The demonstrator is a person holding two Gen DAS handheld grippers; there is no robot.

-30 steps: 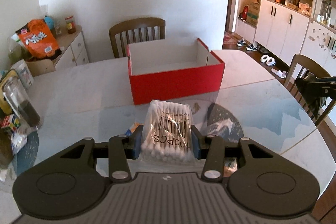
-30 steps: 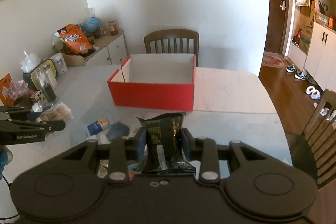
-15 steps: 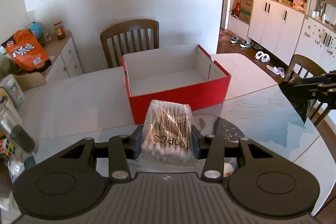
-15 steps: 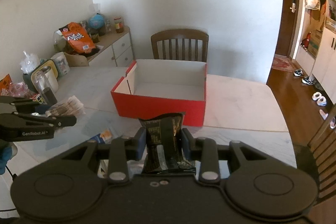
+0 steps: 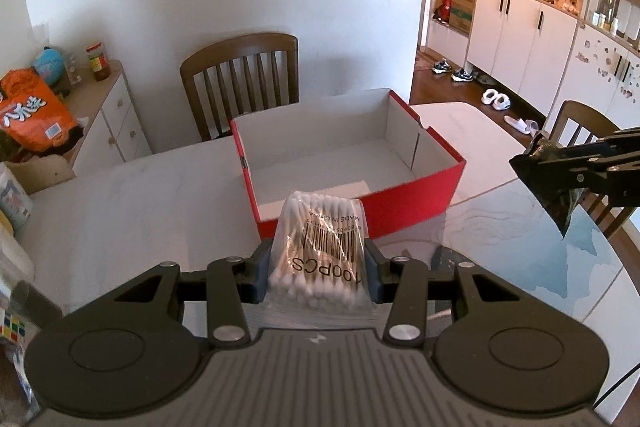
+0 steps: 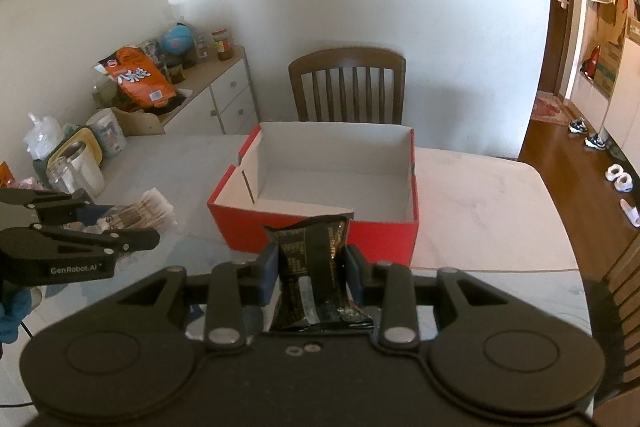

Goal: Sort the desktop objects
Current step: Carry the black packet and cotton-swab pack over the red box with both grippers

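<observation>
- We see the left gripper [image 5: 317, 269] clamped on a clear bag of cotton swabs [image 5: 320, 247], its blue pads pressing both sides; the bag stands up between the fingers, its barcode and printing upside down to the camera.
- Just ahead of that claw sits the red box [image 5: 400, 205], open-topped, white inside; the bag's top overlaps the box's near wall in the left wrist view.
- The right gripper [image 6: 311, 269] is closed on a black foil packet [image 6: 312, 267], which is pinched at its middle and flares above and below the pads.
- The same red box [image 6: 320, 227] lies straight ahead of the right claw, its near wall partly behind the packet's top edge.
- Only the right wrist view shows the left claw from the side [image 6: 80, 227], off to its left above the table [image 6: 480, 195], with the swab bag [image 6: 144, 213] poking forward from it.
- Only the left wrist view shows the right claw from the side [image 5: 560, 179], far to its right, with the dark packet [image 5: 556, 195] hanging down from it.
- The left wrist view alone takes in white cupboards [image 5: 520, 35] and shoes beyond the box to the right.
- The right wrist view alone shows a jar [image 6: 66, 173] and what may be a tin behind it, though the fisheye edge blurs them.
- A wooden chair [image 5: 244, 79] stands beyond the box in both views.
</observation>
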